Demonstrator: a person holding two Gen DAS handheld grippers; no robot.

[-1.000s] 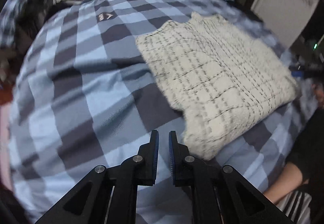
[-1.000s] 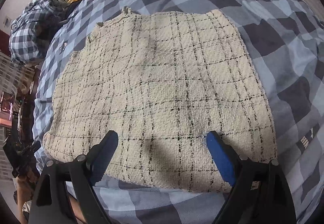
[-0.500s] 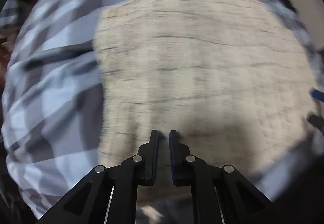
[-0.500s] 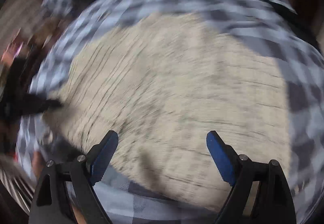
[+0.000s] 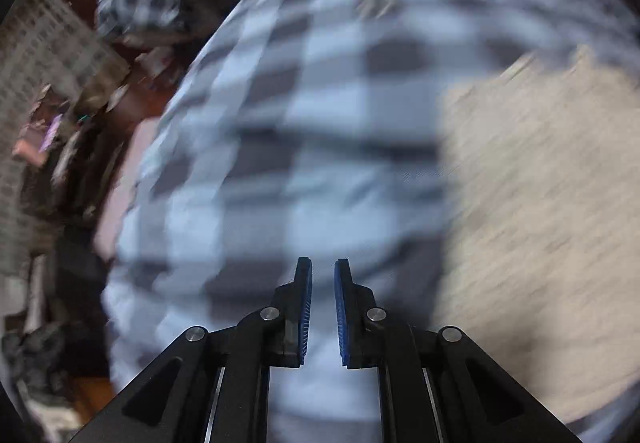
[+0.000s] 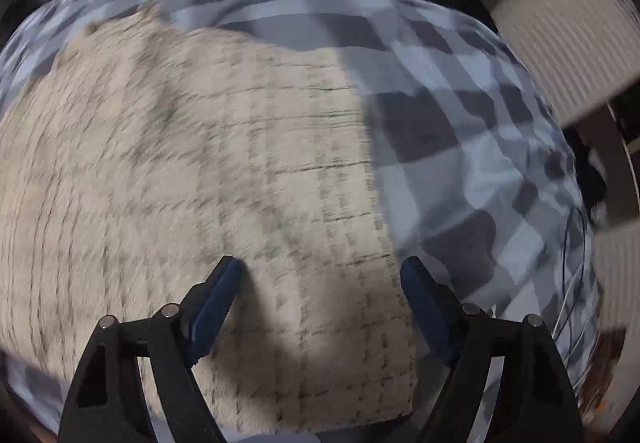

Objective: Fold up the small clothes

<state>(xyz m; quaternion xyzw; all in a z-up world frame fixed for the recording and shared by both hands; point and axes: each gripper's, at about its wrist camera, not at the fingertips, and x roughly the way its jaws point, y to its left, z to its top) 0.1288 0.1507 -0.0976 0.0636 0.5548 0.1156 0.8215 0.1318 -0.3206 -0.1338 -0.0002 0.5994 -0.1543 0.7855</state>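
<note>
I'm lining up a fold: my right gripper [image 6: 320,275], jaws wide but closing, straddles the cloth's [image 6: 200,183] right edge without pinching it, while my left gripper [image 5: 323,275], nearly shut and empty, needs to reach the cloth right of its fingers.

A bed [image 6: 460,123] under a blue-and-grey checked cover carries one thing — a cream cloth [image 6: 180,183] with thin dark grid lines, lying flat on the checks, its right edge and near corner showing.
</note>
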